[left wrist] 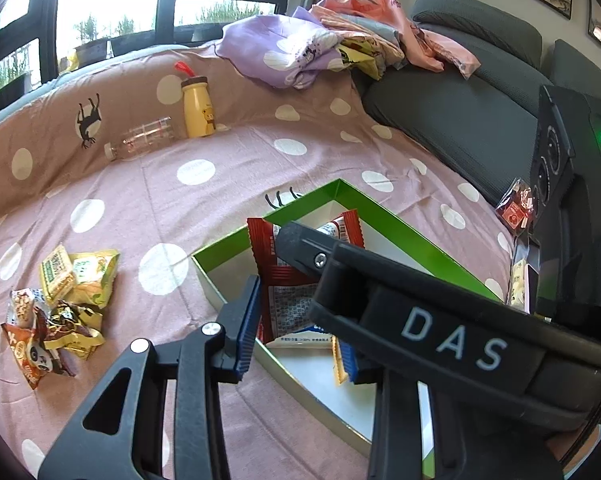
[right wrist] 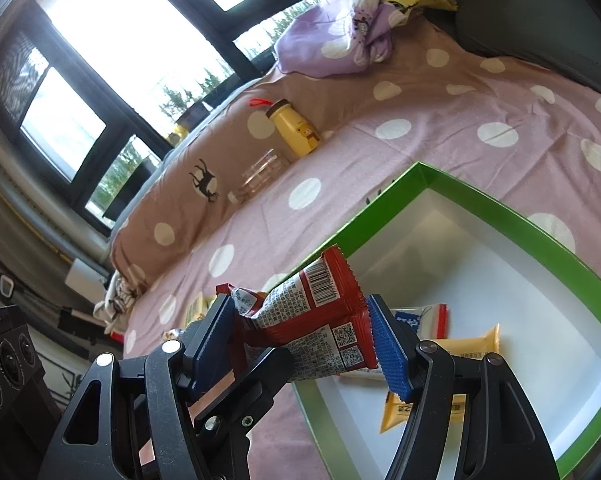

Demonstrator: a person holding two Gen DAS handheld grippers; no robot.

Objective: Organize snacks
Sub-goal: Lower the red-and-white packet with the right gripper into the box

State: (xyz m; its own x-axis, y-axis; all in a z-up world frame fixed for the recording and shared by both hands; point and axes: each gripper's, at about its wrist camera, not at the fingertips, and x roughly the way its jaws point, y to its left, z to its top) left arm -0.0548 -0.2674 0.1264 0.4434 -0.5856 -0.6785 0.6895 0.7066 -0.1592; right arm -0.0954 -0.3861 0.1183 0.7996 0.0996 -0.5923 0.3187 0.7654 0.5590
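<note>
Right gripper (right wrist: 300,336) is clamping a red snack packet (right wrist: 320,320) over the green box (right wrist: 520,216) ahead; two packets are lying inside, a snack pile (left wrist: 60,304) is waiting.

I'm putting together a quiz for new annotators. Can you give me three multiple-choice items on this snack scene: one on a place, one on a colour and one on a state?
1. Where is the yellow bottle?
A on the floor; B on the bed beside a clear bottle; C on the windowsill.
2. What colour is the rim of the box?
A green; B blue; C red.
3. The red packet is:
A lying in the box; B gripped by the right gripper; C lying on the bed.

Answers:
1. B, it stands on the dotted sheet next to the clear bottle, which lies on its side.
2. A, the rim is green around a white inside.
3. B, both blue pads press on the packet.
</note>
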